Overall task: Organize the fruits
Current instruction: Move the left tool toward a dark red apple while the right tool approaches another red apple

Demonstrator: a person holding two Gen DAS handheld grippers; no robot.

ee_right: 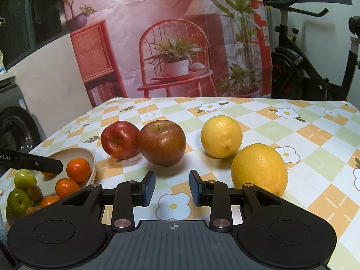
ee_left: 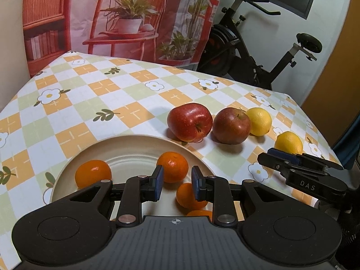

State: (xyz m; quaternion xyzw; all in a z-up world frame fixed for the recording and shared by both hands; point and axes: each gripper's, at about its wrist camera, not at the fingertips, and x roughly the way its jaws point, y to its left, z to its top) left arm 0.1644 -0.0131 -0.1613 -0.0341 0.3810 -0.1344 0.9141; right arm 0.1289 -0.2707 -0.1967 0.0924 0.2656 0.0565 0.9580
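Left wrist view: a cream plate (ee_left: 67,168) sits at 7 o'clock on the checked tablecloth (ee_left: 112,103). On it a tangerine (ee_left: 93,173) lies at the plate's 9 o'clock, a second tangerine (ee_left: 172,167) is near its middle, and two more (ee_left: 186,199) lie at its 4 o'clock, partly hidden. The left gripper (ee_left: 176,185) hangs over the plate. Its blue pads are drawn in close with only a narrow gap, and it grips nothing. The second tangerine shows in that gap, beyond the pads.

Off the plate at 1 o'clock, a red apple (ee_left: 190,122) and a darker apple (ee_left: 231,126) stand just beside each other. A lemon (ee_left: 258,121) touches the darker apple at its 3 o'clock, and a larger lemon (ee_left: 289,142) lies near at 4 o'clock. The right gripper (ee_left: 273,155) comes in from the right edge, just in front of that larger lemon.

Right wrist view: at 9 o'clock, the plate holds two green fruits (ee_right: 25,180) beside the tangerines, with a finger of the left gripper over them. The two apples touch at 11 o'clock, and the lemons are at 1 and 3 o'clock. The right gripper (ee_right: 172,190) is low over bare cloth. Its jaws are nearly together and hold nothing, and the larger lemon is just outside its right finger.
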